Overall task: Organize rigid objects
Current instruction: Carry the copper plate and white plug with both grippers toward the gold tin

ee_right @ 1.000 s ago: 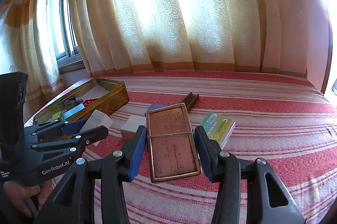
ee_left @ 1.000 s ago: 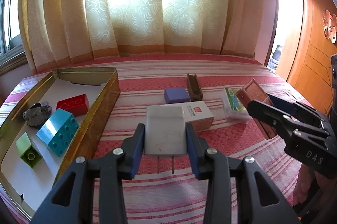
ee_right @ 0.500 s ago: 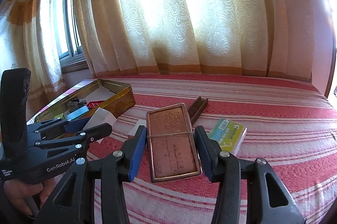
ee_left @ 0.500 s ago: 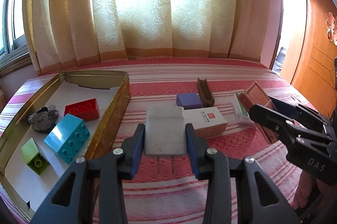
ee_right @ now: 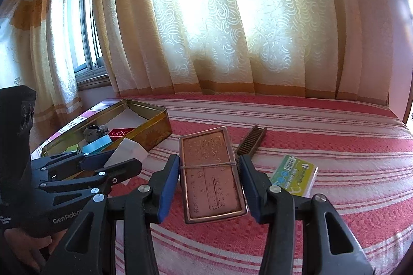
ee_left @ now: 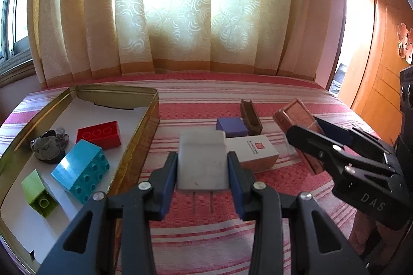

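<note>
My left gripper is shut on a white plug adapter, held above the striped cloth just right of the gold tin. The tin holds a red brick, a teal brick, a green brick and a grey stone. My right gripper is shut on a copper-coloured metal case with a band round it, held above the cloth. The case and right gripper also show at the right of the left wrist view.
On the red striped bedspread lie a white box, a purple block, a brown comb and a green-yellow card pack. Curtains hang behind; a wooden door stands at the right.
Both grippers have risen and pulled back a little with their objects still held. The tin and loose objects look slightly farther and lower in both views.
</note>
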Tool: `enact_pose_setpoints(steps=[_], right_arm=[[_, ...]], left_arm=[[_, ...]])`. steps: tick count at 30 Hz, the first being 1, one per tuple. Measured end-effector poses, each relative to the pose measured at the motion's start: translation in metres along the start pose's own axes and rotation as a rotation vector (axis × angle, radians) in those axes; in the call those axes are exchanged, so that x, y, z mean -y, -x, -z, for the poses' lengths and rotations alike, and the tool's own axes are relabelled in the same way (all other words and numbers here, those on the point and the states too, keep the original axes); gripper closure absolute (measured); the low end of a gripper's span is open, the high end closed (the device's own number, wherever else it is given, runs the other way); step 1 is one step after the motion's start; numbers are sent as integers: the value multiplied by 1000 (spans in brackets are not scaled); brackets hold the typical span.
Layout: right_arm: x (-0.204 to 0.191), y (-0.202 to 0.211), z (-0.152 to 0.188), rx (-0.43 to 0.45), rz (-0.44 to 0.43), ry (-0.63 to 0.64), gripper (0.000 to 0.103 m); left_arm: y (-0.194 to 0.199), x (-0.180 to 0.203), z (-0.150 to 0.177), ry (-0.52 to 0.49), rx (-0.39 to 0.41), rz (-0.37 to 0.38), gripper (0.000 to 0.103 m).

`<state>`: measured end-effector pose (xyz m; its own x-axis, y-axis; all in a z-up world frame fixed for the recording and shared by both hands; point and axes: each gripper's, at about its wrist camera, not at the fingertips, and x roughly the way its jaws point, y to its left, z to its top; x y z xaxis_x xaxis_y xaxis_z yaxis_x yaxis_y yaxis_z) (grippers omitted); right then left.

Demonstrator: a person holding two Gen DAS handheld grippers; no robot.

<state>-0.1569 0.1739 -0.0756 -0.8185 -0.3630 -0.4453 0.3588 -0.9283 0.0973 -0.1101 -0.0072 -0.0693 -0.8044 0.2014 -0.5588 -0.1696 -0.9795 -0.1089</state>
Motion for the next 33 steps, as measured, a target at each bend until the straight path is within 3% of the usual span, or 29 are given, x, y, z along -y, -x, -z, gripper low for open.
enact_pose_setpoints(steps=[18,33], right_arm=[[-17,-7,-5,26,-16,15,53],[-33,-1,-5,76,-31,46,53]], left_arm=[[9,-18,1,46,20,-16,66],[21,-20,3,18,64,-51,66]])
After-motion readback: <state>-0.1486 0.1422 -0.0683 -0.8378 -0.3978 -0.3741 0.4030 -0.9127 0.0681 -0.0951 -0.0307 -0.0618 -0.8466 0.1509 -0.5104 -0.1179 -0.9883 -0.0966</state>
